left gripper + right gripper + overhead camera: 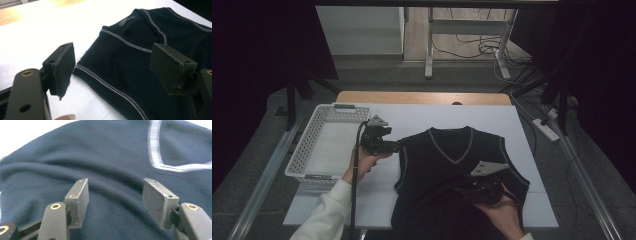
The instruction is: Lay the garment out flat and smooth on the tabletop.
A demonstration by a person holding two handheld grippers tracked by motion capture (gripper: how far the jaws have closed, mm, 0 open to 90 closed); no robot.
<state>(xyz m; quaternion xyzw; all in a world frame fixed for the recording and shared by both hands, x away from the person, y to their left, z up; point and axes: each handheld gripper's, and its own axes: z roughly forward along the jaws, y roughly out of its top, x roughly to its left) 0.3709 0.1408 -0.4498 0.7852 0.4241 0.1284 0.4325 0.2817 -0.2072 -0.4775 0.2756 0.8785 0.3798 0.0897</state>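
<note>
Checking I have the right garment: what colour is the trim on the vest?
Pale grey-white trim on a dark navy vest, clearest in the left gripper view.

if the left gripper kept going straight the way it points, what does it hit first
Most likely the dark vest: the left gripper is open, with the vest's armhole edge between its jaws, though depth is hard to judge.

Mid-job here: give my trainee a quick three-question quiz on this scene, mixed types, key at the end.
1. True or false: the left gripper is shut on the vest.
2. Where is the basket? A) left of the vest B) on the vest C) right of the vest
3. Fill in: the right gripper hovers open over the ____.

Key: 1 false, its jaws stand apart at the vest's armhole edge. 2 A. 3 vest.
</note>
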